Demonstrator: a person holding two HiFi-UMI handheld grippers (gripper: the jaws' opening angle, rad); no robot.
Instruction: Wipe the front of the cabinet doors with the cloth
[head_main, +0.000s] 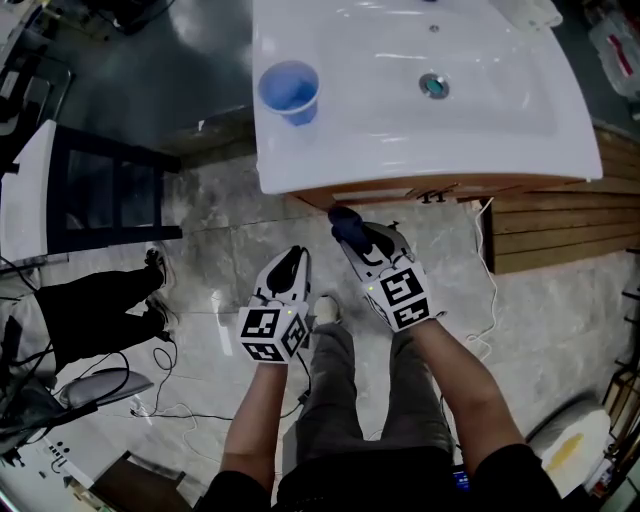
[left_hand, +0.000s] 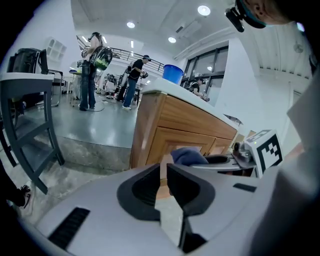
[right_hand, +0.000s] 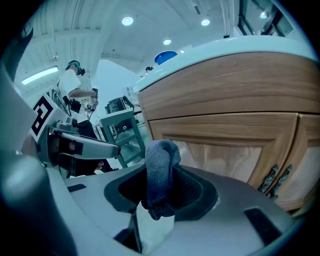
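A dark blue cloth (right_hand: 160, 170) stands bunched between the jaws of my right gripper (right_hand: 159, 192), which is shut on it. The cloth (head_main: 344, 222) is just in front of the wooden cabinet (head_main: 400, 190) under the white sink top; I cannot tell whether it touches. The left cabinet door (right_hand: 225, 155) fills the right gripper view close ahead. My left gripper (head_main: 293, 255) hangs lower and to the left, shut with nothing held. In the left gripper view its jaws (left_hand: 164, 175) point at the cabinet corner, with the cloth (left_hand: 189, 156) beyond them.
A blue cup (head_main: 289, 92) stands on the white sink top (head_main: 300, 160), left of the drain (head_main: 434, 86). Dark metal handles (right_hand: 275, 175) sit where the doors meet. A dark-framed stand (head_main: 90, 190) is at the left, wooden slats (head_main: 560, 230) at the right, cables (head_main: 150, 400) on the floor.
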